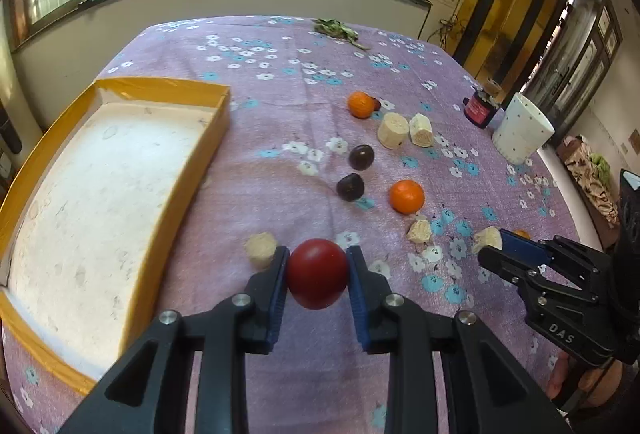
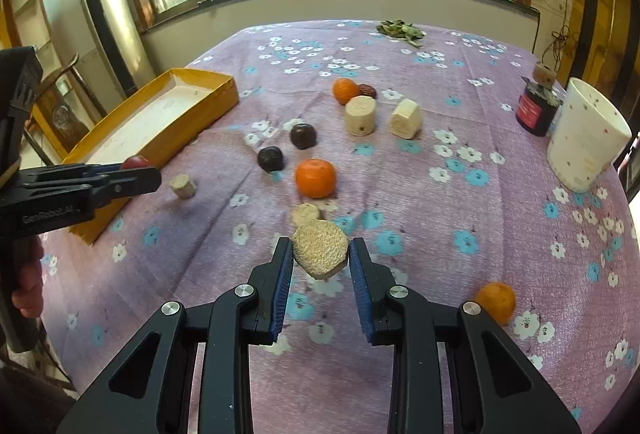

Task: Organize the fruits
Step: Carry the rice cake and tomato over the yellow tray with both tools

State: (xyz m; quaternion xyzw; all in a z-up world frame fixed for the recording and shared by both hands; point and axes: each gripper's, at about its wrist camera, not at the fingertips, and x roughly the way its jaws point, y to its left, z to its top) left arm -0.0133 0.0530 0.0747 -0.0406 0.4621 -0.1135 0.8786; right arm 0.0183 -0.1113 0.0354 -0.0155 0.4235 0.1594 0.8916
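My left gripper (image 1: 317, 266) is shut on a red round fruit (image 1: 317, 273), held above the purple flowered cloth just right of the yellow box (image 1: 192, 170). My right gripper (image 2: 320, 254) is shut on a pale, rough fruit chunk (image 2: 319, 249), also off the cloth. It shows in the left wrist view (image 1: 490, 246) at the right. The left gripper shows in the right wrist view (image 2: 138, 170) beside the box (image 2: 192, 122). On the cloth lie oranges (image 1: 407, 196) (image 1: 361, 104) (image 2: 496, 301), two dark fruits (image 1: 350, 187) (image 1: 361, 157) and several pale chunks (image 1: 393, 131) (image 1: 261, 249).
A white dotted cup (image 1: 522, 132) and a dark jar (image 1: 479, 110) stand at the table's right edge. A bunch of green leaves (image 1: 338, 28) lies at the far edge. The yellow box has a white bare floor (image 1: 104, 202).
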